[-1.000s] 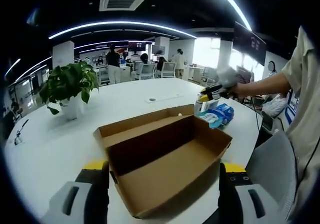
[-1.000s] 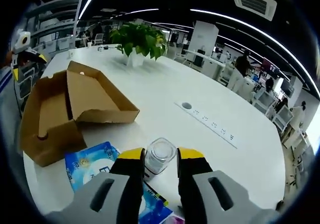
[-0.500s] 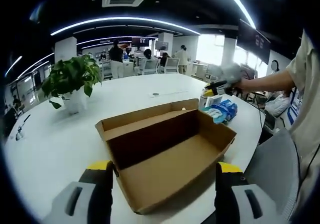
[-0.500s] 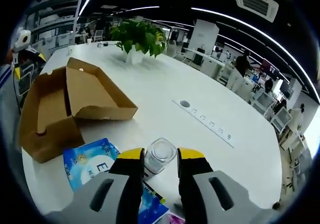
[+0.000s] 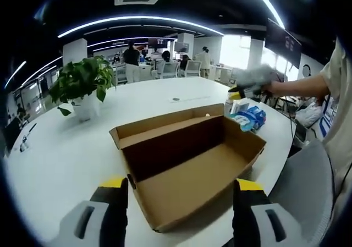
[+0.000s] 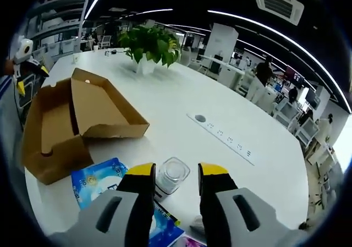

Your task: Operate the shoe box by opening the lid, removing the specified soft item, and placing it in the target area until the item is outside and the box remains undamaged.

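Observation:
The brown shoe box [image 5: 187,164] stands open and empty on the white table, its lid folded back. My left gripper [image 5: 179,195] is open, with a jaw on either side of the box's near corner. In the right gripper view the box [image 6: 60,120] lies to the left, and a blue soft pack [image 6: 96,181] lies on the table beside it. My right gripper [image 6: 177,175] is open around a small clear jar [image 6: 170,175], with a gap on the jar's right side. The left gripper view has the right gripper [image 5: 247,88] at the blue pack [image 5: 250,116], held by a person's hand.
A potted plant [image 5: 82,87] stands at the back of the round white table [image 6: 181,101]. A socket strip [image 6: 220,137] is set into the tabletop. The table edge runs close behind the blue pack. People and chairs are far behind.
The right jaws have spread a little away from the jar, which stays on the table. The left gripper view has shifted slightly; the box has not moved.

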A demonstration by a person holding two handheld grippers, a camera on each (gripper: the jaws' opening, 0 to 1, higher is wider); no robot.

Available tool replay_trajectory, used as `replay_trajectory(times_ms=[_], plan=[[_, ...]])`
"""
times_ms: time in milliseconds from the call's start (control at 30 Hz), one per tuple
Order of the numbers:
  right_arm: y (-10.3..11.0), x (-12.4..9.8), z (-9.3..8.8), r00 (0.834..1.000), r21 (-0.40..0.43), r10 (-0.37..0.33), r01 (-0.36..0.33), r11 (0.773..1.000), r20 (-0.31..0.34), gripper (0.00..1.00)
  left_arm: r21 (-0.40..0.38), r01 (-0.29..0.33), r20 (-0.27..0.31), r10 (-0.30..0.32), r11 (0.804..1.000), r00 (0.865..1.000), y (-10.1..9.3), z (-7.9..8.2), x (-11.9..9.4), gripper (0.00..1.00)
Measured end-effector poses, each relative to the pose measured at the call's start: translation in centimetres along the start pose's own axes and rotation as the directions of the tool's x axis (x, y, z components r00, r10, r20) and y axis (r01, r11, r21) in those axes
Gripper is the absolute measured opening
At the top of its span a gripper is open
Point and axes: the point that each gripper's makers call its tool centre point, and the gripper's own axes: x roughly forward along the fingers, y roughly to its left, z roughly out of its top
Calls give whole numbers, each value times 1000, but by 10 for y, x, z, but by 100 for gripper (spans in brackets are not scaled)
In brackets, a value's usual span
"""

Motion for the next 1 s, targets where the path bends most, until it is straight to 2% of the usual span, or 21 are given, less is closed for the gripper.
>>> replay_trajectory(times_ms=[167, 367, 467, 567, 700, 867, 1000], plan=[[6, -4, 19, 1000, -18, 25, -25, 1000, 3, 31, -4, -23, -23, 23, 1000, 999, 6, -7, -1, 71], [13, -2, 31, 998, -13, 54, -55, 998, -28, 30, -18, -57, -54, 56, 998, 997, 14, -14, -2, 60], [18, 0, 39, 996, 23, 78, -77, 997, -41, 30, -40, -80, -81, 77, 996, 994, 18, -19, -2, 51], [26, 4, 40, 991, 93, 115, -108, 990, -71, 32, -70, -110, -94, 103, 991, 990, 23, -23, -3, 43], [31, 11, 44, 988, 103, 129, -121, 987, -81, 31, -111, -145, -108, 133, 983, 985, 30, -27, -5, 35], [38, 22, 45, 982, 147, 156, -139, 979, -110, 29, -163, -202, -128, 182, 966, 975, 41, -34, -8, 29], [46, 30, 42, 972, 205, 185, -153, 967, -143, 30, -212, -227, -151, 198, 950, 968, 46, -41, -8, 24]])
